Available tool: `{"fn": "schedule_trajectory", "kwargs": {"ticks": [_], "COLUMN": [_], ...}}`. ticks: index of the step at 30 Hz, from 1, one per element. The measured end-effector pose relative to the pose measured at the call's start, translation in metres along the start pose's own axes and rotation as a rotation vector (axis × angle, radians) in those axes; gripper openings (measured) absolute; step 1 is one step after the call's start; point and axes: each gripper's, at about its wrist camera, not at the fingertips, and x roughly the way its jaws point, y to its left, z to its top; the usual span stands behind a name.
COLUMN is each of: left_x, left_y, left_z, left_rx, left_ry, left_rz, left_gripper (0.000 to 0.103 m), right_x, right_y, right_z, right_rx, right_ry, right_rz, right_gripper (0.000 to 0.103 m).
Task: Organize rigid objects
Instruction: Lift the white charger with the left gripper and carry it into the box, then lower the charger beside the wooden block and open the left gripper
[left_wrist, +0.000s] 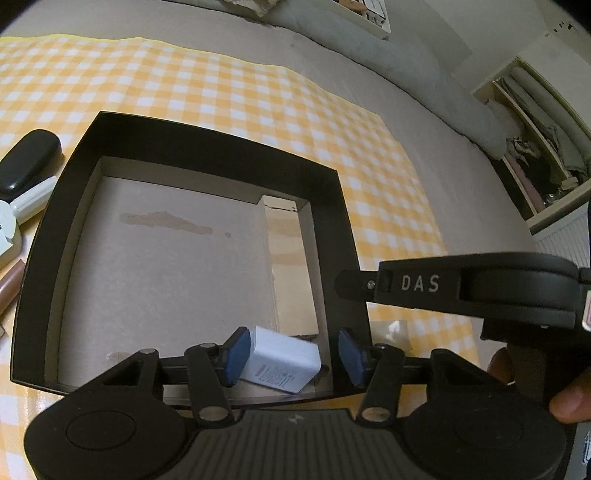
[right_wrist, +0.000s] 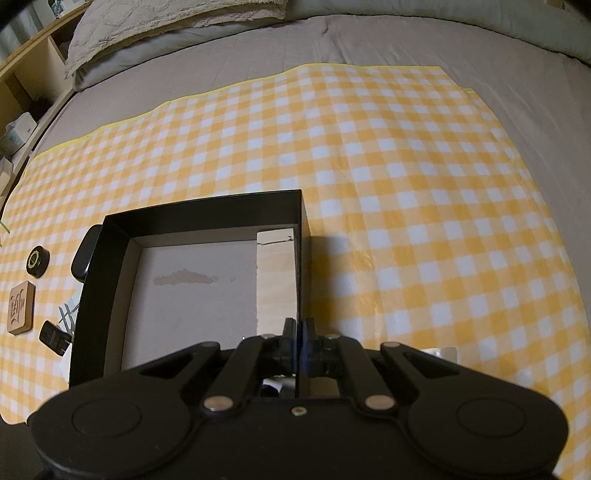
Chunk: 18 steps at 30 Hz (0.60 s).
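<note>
Left wrist view: my left claw (left_wrist: 291, 354) stands part open over the black box (left_wrist: 177, 136)'s near right corner; the white charger (left_wrist: 282, 369) rests inside, touching the left pad only. Objects at far left are cut off. Right wrist view: my right claw (right_wrist: 297, 341) is pinched shut on the box's right wall, its near end hidden

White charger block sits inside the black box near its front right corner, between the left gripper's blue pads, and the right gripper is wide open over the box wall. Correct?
Not quite. The right gripper is shut, as the right wrist view shows. The white charger block does sit in the black box, between the left gripper pads.
</note>
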Motion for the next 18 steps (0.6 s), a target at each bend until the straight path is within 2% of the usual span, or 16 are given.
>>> {"fn": "schedule_trajectory", "kwargs": {"ticks": [10,15,18], "left_x": [0.001,0.012,0.02], "left_y": [-0.005,-0.004,0.001], "left_z": [0.0,0.001,0.002], "left_rx": [0.068,0.108,0.101], "left_ry": [0.039,0.069,0.086], "left_rz": [0.013,0.045,0.02], "left_gripper": [0.057,0.055,0.055], "right_x": [0.001,0.001,0.001], "right_y": [-0.003,-0.004,-0.005], "right_z": [0.002,0.003,0.004], "right_rx": [0.004,0.004,0.004], "right_ry": [0.002,0.002,0.002], "right_rz": [0.003,0.002,0.004], "right_gripper": [0.004,0.003,0.004]}}
